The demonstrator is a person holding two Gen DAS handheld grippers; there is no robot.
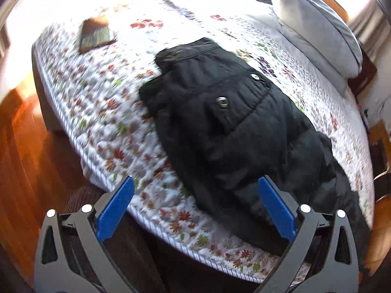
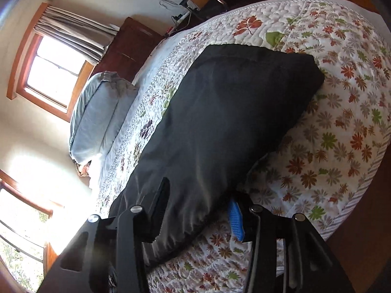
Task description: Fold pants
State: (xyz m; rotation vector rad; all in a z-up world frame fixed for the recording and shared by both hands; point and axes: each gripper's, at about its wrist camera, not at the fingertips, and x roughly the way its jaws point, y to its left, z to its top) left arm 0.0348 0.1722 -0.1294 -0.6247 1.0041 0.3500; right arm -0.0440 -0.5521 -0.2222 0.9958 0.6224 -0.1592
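On floral-quilted bed [image 1: 102, 112], black pants [image 1: 220, 127] lie stretched out, one end near the bed's foot edge.

Bed fills both views, quilt white with red, brown and green flowers; wood floor [image 1: 22, 146] beside it. Grey pillows [image 1: 317, 36] stacked by the headboard, window [image 2: 51, 73] with curtain behind them in the right wrist view. Pants show two metal buttons [image 1: 221, 102] on a flap, fabric bunched at the far end. Small flat brownish item [image 1: 96, 35] rests on the quilt, well apart from the pants, too blurred to name. Left gripper [image 1: 195, 207] hovers over the bed edge, blue-padded fingers spread wide, holding nothing. Right gripper [image 2: 198, 210] has pants fabric lying between its fingers [image 2: 235, 219], jaws partly apart; cannot tell if pinching.
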